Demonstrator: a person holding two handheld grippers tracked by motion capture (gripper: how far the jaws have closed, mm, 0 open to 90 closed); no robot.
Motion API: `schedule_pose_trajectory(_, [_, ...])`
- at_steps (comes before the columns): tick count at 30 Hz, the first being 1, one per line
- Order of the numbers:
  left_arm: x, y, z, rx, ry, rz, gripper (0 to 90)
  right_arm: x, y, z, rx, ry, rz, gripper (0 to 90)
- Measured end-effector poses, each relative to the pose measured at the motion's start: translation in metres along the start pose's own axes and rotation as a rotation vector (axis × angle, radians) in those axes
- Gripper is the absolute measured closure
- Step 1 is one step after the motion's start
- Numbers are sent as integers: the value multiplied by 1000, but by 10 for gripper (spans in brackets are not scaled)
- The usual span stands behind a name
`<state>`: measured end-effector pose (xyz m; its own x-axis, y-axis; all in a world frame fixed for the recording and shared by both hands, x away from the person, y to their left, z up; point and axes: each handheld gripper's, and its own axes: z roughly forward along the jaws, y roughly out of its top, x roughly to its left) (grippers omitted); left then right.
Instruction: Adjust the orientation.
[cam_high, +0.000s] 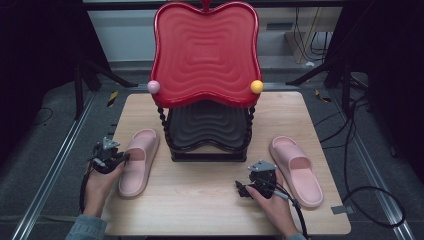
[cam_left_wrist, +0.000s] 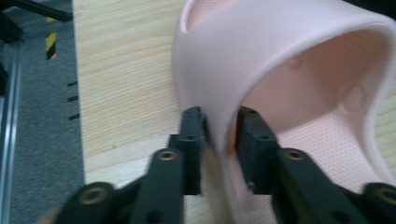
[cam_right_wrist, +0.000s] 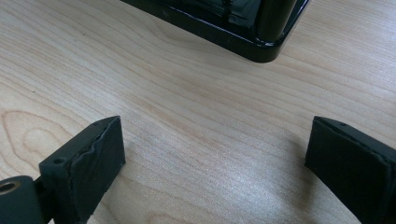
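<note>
**Left gripper view: strap of the slipper between the fingers**

Left gripper view shows the left gripper (cam_left_wrist: 218, 128) with its fingers (cam_left_wrist: 191, 135) drawn in on the side wall of the left pink slipper (cam_left_wrist: 280, 60), one finger outside the strap and one inside; the pads look to be pressing the soft wall. From the high view, that slipper (cam_high: 138, 161) lies flat on the bench (cam_high: 200, 200), just left of the two-tier rack (cam_high: 207, 95) with its red upper tray and black lower tray. The right gripper (cam_high: 252, 186) rests low over bare wood in front of the rack, fingers (cam_right_wrist: 88, 163) spread wide and holding nothing; the other slipper (cam_high: 297, 170) lies to its right.

To lift well, I would judge the bite should sit deeper on the strap, since the wall is thin and pliant and may slip or fold. Raise it level, clear of the rack's twisted post, and keep the sole from dragging on the bench
</note>
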<state>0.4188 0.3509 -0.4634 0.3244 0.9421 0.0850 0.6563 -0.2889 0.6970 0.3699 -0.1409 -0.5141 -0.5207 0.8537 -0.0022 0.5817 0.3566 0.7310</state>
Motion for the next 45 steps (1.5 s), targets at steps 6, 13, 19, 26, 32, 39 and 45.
schedule_pose_trajectory(6, [4, -7, -11, -13, 2, -4, 810, 0, 0, 0, 0, 0, 0, 48])
schedule_pose_trajectory(13, [0, -31, -53, -52, -45, 58, 836, 0, 0, 0, 1, -2, -2, 48])
schedule_pose_trajectory(19, [-16, -47, -78, -51, -99, 129, 835, 0, 0, 0, 0, -2, -1, 48])
schedule_pose_trajectory(26, [-51, -44, -72, -9, -199, 256, 836, 0, 0, 0, 0, -2, -1, 48])
schedule_pose_trajectory(32, [-76, -33, -62, -5, -250, 318, 836, 0, 0, 0, 0, -1, -2, 48])
schedule_pose_trajectory(39, [-103, -22, -47, -10, -293, 364, 834, 0, -1, 0, -2, -3, -6, 48])
schedule_pose_trajectory(45, [-108, -15, -38, -14, -301, 367, 829, 0, -1, 0, -2, -3, -6, 48])
